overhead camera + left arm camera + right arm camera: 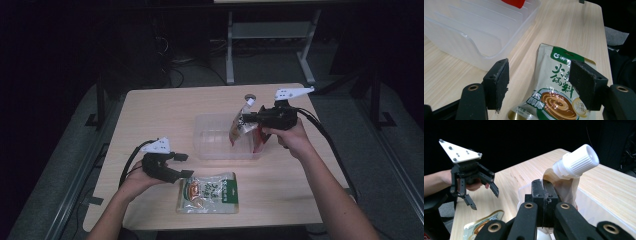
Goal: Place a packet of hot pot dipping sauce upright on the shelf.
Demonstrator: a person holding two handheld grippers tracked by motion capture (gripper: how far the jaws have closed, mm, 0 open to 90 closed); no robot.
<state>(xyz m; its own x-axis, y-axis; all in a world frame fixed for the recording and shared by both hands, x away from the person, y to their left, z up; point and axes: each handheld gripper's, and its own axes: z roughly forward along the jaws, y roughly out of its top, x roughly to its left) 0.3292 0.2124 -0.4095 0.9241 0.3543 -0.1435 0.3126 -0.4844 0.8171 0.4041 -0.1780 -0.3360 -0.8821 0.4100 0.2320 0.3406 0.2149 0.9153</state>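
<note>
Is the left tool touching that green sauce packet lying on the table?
Apart. In the left gripper view the left tool stands open, its two black pads raised above the green packet with a gap on both sides; neither pad presses on it.

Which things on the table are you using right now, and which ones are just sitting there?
In use:
- spouted pouch, pinched in the right gripper over the bin
- clear plastic bin
- green sauce packet, flat on the table, below the open left gripper

Just lying about:
- small round thing at the table's far edge
- red packet already in the bin
</note>
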